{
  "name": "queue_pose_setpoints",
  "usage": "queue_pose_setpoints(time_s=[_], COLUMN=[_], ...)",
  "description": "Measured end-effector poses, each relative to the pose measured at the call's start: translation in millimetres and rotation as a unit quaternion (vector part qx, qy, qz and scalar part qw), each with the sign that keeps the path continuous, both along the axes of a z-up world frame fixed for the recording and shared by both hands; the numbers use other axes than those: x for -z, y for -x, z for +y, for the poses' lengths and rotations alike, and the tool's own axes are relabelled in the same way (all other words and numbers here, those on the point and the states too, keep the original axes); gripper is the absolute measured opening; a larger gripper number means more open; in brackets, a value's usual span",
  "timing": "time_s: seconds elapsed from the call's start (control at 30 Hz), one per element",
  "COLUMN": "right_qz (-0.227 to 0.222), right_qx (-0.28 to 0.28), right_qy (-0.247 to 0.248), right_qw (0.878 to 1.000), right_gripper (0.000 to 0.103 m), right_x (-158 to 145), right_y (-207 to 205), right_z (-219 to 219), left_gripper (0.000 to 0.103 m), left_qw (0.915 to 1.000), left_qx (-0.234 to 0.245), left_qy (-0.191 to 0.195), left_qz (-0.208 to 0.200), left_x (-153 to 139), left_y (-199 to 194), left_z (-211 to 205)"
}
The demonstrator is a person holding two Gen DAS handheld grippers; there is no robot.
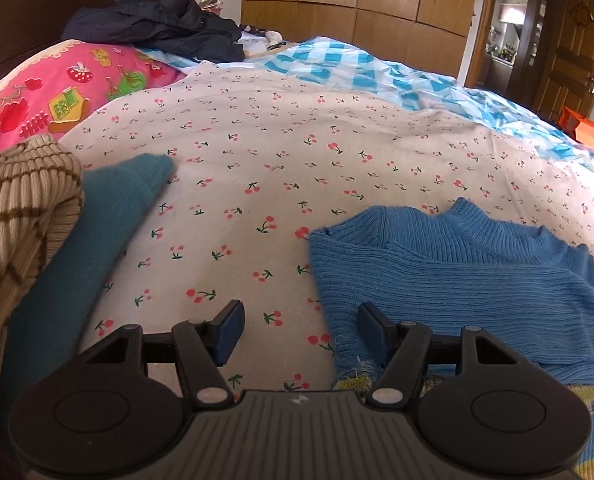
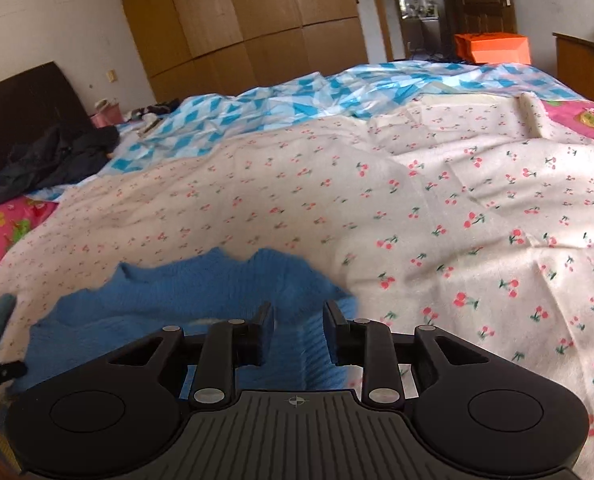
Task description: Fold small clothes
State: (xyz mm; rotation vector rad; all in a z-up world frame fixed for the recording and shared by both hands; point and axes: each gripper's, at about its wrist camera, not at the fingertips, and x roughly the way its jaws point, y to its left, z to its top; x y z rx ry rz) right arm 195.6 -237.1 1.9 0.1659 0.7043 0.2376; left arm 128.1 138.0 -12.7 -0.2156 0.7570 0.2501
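Note:
A small blue knit sweater (image 1: 457, 280) lies on the cherry-print sheet (image 1: 277, 168), its collar pointing away from me. My left gripper (image 1: 301, 330) is open and empty at the sweater's left edge, its right finger over the hem. In the right wrist view the sweater (image 2: 201, 300) lies ahead and to the left. My right gripper (image 2: 299, 330) is open over the sweater's right part, with fabric showing between its jaws. I cannot tell if it touches the fabric.
A beige striped knit (image 1: 13, 216) and a teal garment (image 1: 93, 232) lie at the left. A dark jacket (image 1: 157, 28) and pink printed bedding (image 1: 57, 96) sit at the back. A blue checked quilt (image 2: 297, 96), wardrobe (image 2: 237, 20) and orange box (image 2: 493, 48) lie beyond.

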Motion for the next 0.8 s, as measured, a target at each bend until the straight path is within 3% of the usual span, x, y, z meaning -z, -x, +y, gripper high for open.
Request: queue_pose_setpoints(time_s=[0.1, 0.23, 0.37, 0.53, 0.7, 0.8], right_qz=[0.035, 0.034, 0.021, 0.059, 0.142, 0.178], right_qx=[-0.024, -0.008, -0.044, -0.077, -0.085, -0.091], right_qy=[0.078, 0.053, 0.044, 0.046, 0.033, 0.044], right_qw=[0.996, 0.998, 0.998, 0.994, 0.986, 0.979], right_gripper=[0.029, 0.031, 0.032, 0.038, 0.038, 0.038], right_x=[24.5, 14.3, -12.5, -26.7, -17.4, -10.5], right_y=[4.8, 10.5, 45.6, 106.2, 149.9, 169.6], right_z=[18.1, 10.7, 1.3, -14.8, -28.8, -29.7], left_gripper=[0.068, 0.068, 0.068, 0.067, 0.067, 0.067], left_qw=[0.9996, 0.9985, 0.9933, 0.982, 0.9666, 0.958], left_qx=[0.013, 0.046, 0.104, 0.145, 0.155, 0.172], left_qy=[-0.014, -0.02, -0.003, 0.037, 0.094, 0.089], left_qz=[0.021, 0.022, 0.05, 0.116, 0.181, 0.211], left_x=[4.7, -14.3, -31.2, -34.9, -30.5, -29.1], left_y=[-4.3, 10.9, 44.3, 92.6, 124.8, 137.2], left_z=[-5.2, -7.0, -6.8, -10.1, -15.4, -26.4])
